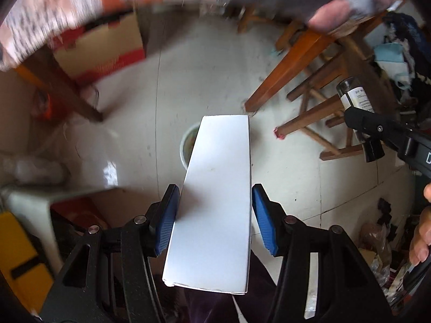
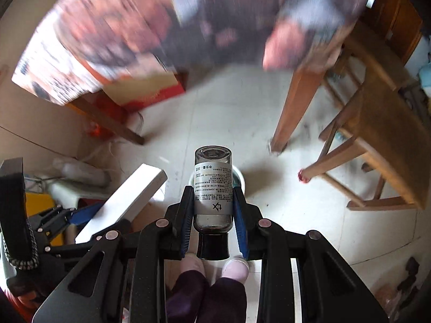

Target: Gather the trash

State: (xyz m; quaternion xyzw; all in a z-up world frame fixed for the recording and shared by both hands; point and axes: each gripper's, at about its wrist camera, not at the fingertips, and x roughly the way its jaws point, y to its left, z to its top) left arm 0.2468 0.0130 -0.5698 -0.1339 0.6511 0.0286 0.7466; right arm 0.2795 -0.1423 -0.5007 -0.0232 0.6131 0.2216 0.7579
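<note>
My left gripper [image 1: 215, 215] is shut on a long white cardboard box [image 1: 215, 202], held above the floor; the box also shows in the right wrist view [image 2: 129, 196]. My right gripper [image 2: 212, 215] is shut on a small clear bottle [image 2: 213, 185] with a white label and black cap toward me; it also shows in the left wrist view [image 1: 355, 99]. Below both items a small round white bin [image 1: 187, 145] stands on the tiled floor, partly hidden behind the box, and behind the bottle in the right wrist view [image 2: 241, 179].
A table with a patterned cloth [image 2: 134, 27] hangs over the far side, its wooden legs [image 2: 293, 107] on the floor. Wooden stools [image 1: 317, 113] stand at right. A cardboard box [image 1: 102, 48] sits far left. Clutter lies at left [image 1: 24, 242] and right [image 1: 382, 242].
</note>
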